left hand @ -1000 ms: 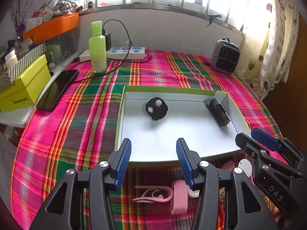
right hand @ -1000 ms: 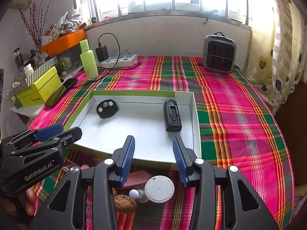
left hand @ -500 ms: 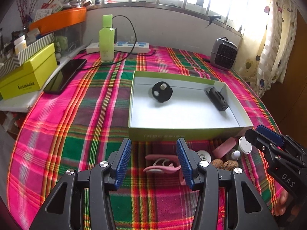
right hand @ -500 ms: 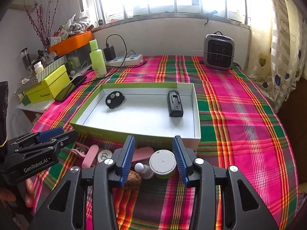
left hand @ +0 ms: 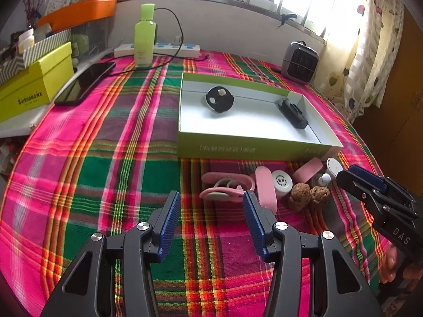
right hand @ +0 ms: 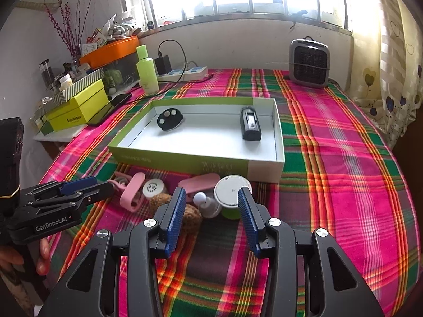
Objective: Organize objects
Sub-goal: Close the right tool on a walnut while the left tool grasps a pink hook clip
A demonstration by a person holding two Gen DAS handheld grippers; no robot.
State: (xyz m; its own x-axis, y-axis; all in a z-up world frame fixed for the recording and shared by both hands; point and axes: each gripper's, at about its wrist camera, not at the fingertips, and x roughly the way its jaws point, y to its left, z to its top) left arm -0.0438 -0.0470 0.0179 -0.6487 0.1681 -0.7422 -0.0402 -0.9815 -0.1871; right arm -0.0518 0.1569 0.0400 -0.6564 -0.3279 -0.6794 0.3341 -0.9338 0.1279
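Evidently both grippers, left gripper (left hand: 211, 207) and right gripper (right hand: 210, 203), hang unclenched and empty over the pink-and-white clutter (right hand: 201, 192), ready to lift pieces into the shallow green-sided cardboard tray (right hand: 185, 162) at twelve o'clock.

The print on the green box (left hand: 253, 150) front wall is too small and blurry to read. Right behind the right claw (right hand: 208, 211), the brown lumps (right hand: 190, 218) are half covered by its blue pad, so no idea what they are. The hand (right hand: 15, 261) beside the left claw (right hand: 87, 187) is cut off at the frame edge.
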